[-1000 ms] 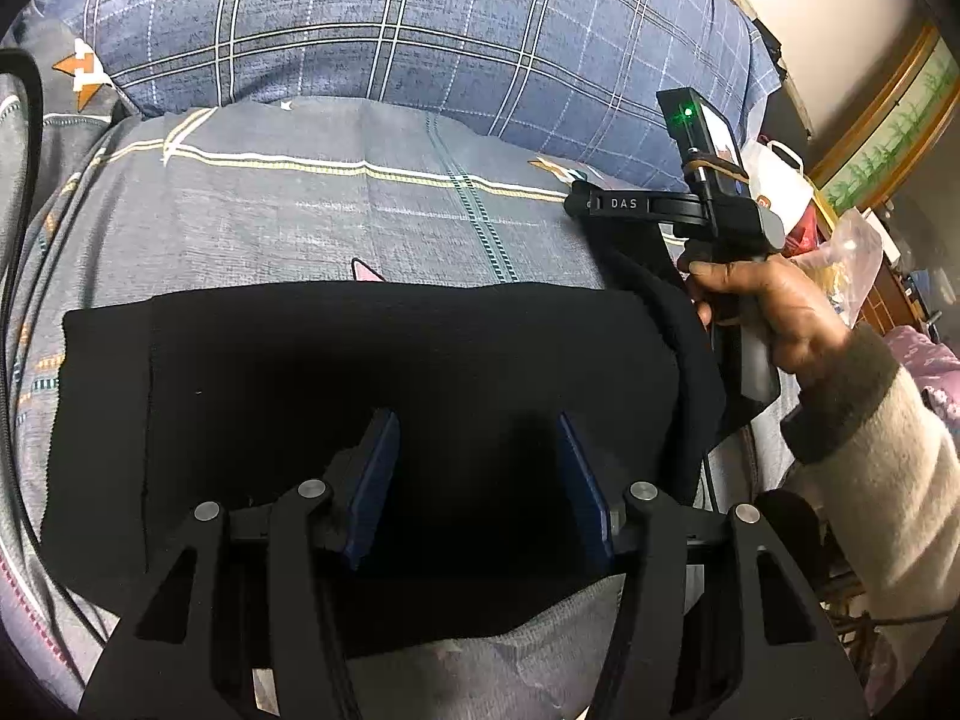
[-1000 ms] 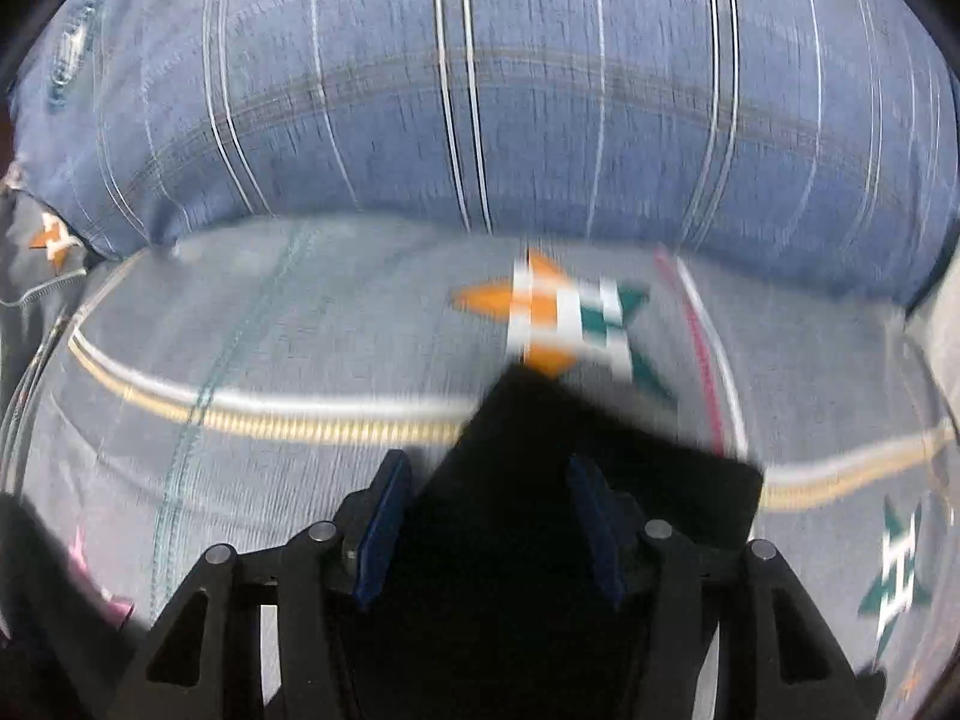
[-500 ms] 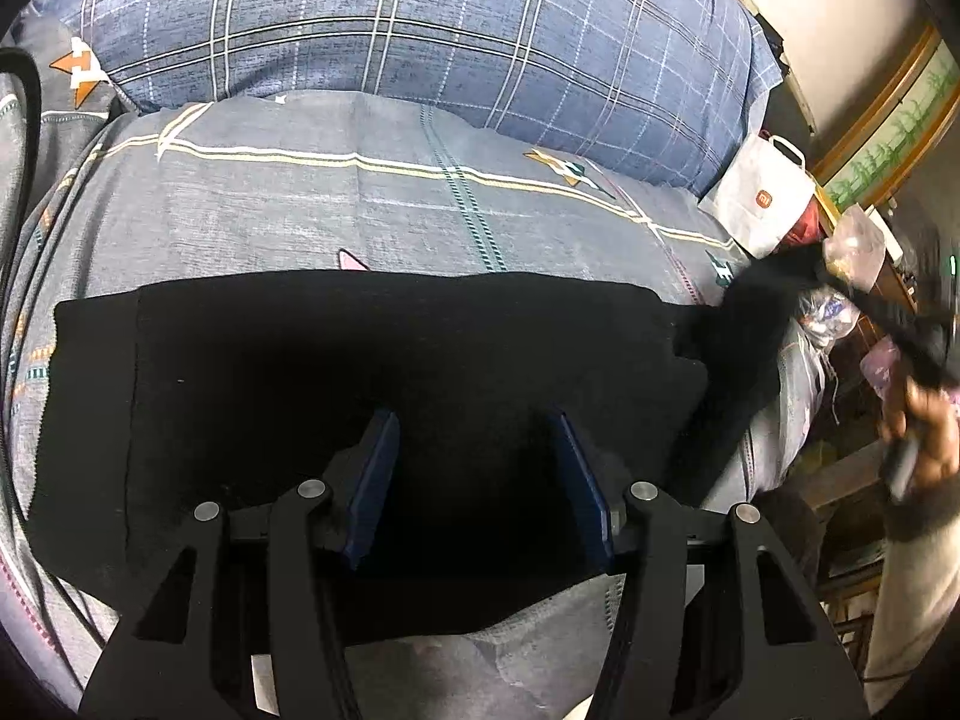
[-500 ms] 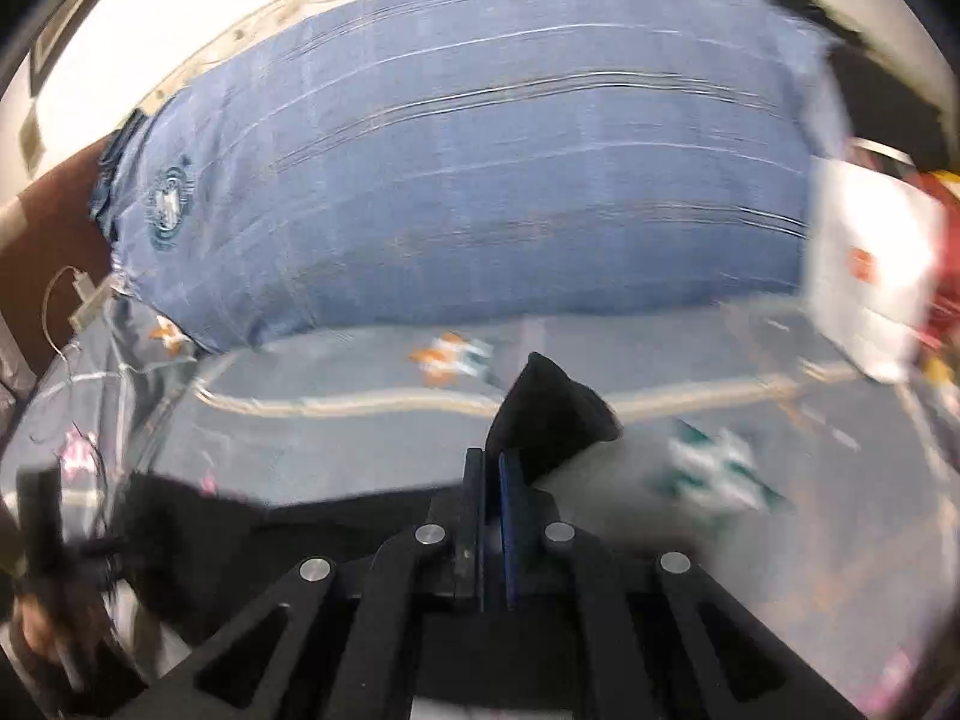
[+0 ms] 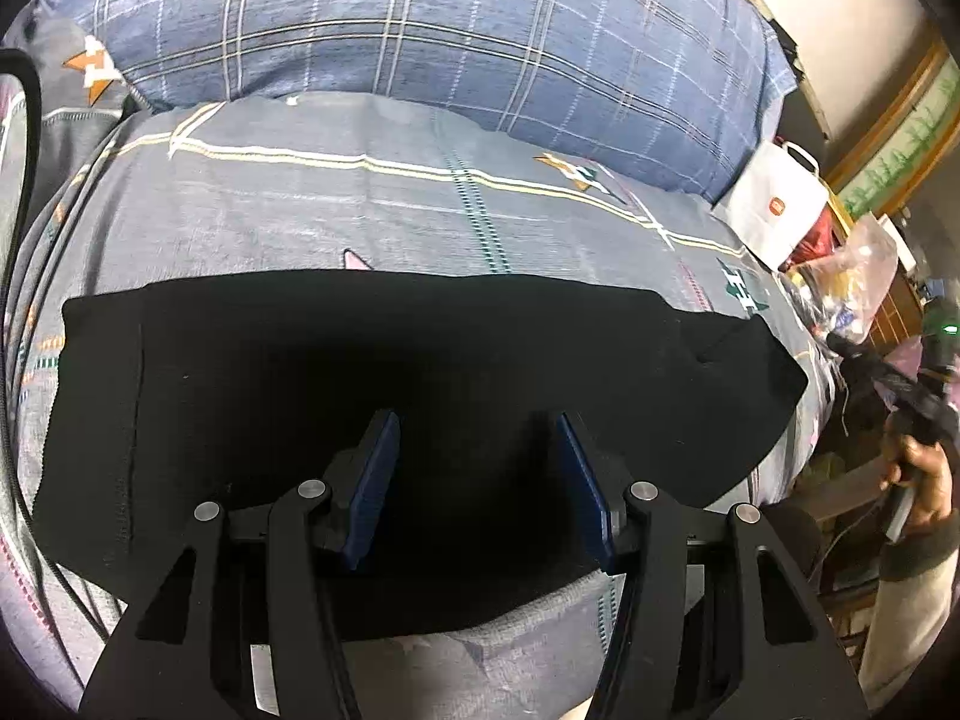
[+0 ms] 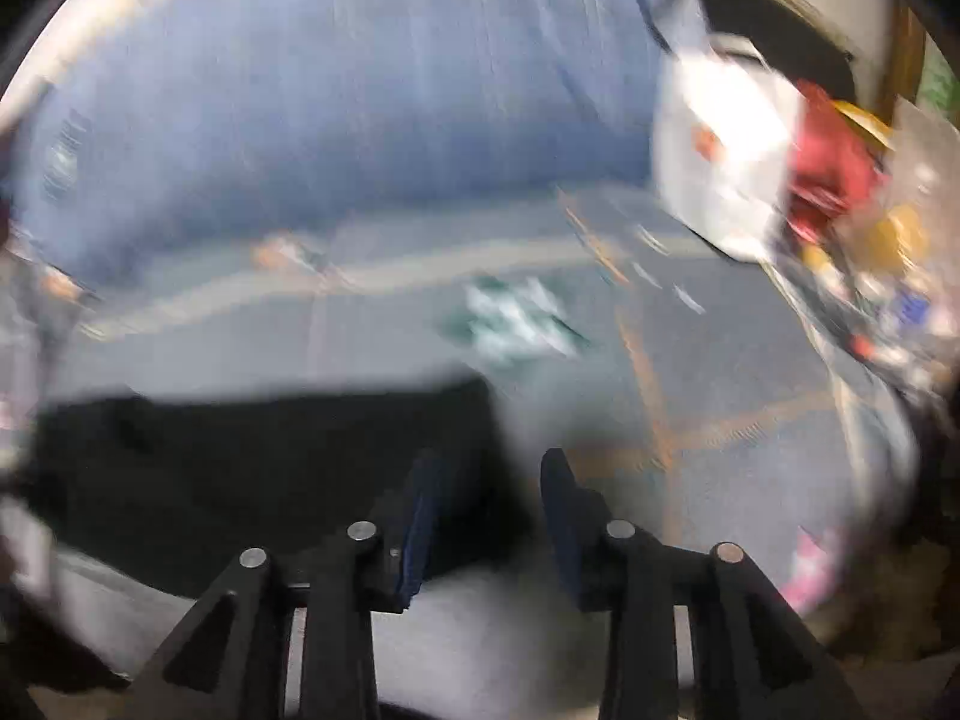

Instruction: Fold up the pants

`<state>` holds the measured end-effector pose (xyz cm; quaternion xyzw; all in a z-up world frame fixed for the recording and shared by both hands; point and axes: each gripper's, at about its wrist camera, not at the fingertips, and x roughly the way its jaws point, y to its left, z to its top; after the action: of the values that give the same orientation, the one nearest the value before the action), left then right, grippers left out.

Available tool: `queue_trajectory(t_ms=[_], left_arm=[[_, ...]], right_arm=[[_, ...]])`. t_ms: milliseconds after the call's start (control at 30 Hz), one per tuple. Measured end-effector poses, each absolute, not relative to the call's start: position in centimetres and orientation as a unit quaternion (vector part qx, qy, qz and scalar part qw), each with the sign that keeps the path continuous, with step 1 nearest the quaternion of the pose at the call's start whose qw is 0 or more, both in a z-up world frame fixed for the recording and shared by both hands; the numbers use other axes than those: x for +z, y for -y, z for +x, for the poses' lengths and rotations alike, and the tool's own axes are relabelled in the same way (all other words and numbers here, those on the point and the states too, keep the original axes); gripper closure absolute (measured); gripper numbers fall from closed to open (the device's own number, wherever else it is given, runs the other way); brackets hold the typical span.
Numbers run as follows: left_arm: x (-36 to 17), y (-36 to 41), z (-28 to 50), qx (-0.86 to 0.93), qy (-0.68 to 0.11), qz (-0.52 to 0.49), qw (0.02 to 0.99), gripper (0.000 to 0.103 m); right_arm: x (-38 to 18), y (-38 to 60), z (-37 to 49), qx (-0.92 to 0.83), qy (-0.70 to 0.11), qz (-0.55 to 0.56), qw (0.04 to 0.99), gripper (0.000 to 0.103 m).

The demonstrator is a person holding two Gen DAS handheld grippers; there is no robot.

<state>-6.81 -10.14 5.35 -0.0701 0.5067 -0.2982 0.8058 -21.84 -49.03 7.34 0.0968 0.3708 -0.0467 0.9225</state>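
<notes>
The black pants (image 5: pixel 384 372) lie flat across the grey patterned bedsheet (image 5: pixel 300 210), spread from left to right. My left gripper (image 5: pixel 474 468) is open, its blue pads just above the middle of the pants, holding nothing. The right wrist view is blurred by motion; there the pants (image 6: pixel 240 468) lie at lower left and my right gripper (image 6: pixel 489 504) is open and empty at their right end. In the left wrist view the right gripper (image 5: pixel 888 372) is off the bed's right edge, held in a hand.
A large blue plaid pillow (image 5: pixel 420 30) lies along the far side of the bed. A white paper bag (image 5: pixel 774 210) and a clear plastic bag (image 5: pixel 852 282) of items stand at the right edge. A black cable (image 5: pixel 27 138) runs down the left.
The right gripper pulled the pants' right end outward to the right, opened and let it go, then drew away past the bed's edge. The pants now lie spread out. The left gripper stayed put.
</notes>
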Motion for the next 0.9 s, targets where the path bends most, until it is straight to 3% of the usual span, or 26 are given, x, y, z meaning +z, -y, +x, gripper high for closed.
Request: queue_trajectory(t_ms=[200,400,433,467,533,667,833,900], left_arm=[[5.2,10.3,-7.2,-0.298,-0.504,-0.060,0.808,0.049],[5.2,10.1,-6.8,-0.300,-0.507,-0.065,0.806,0.049],[5.2,10.0,-6.7,-0.301,-0.507,-0.065,0.805,0.049],[5.2,10.0,-6.7,-0.301,-0.508,-0.064,0.804,0.049],[5.5,10.0,-6.6,-0.302,-0.511,-0.059,0.803,0.049],[6.6,10.0,-6.2,-0.304,-0.490,-0.058,0.815,0.046],[5.7,10.3,-5.9,-0.298,-0.501,-0.056,0.811,0.045],[5.6,10.6,-6.1,-0.302,-0.500,-0.042,0.811,0.045]], right_arm=[[5.6,40.8,-14.3,0.191,-0.372,0.145,0.897,0.063],[0.6,35.6,-7.6,0.245,-0.443,0.131,0.852,0.063],[0.2,35.1,-7.2,0.238,-0.451,0.118,0.852,0.066],[0.2,34.6,-7.2,0.227,-0.451,0.099,0.857,0.081],[2.2,33.9,-7.7,0.227,-0.422,0.073,0.875,0.092],[5.2,33.3,-7.2,0.213,-0.387,0.028,0.897,0.093],[0.6,32.9,-4.5,0.180,-0.436,0.018,0.881,0.093],[0.5,34.2,-5.1,0.182,-0.427,0.068,0.883,0.084]])
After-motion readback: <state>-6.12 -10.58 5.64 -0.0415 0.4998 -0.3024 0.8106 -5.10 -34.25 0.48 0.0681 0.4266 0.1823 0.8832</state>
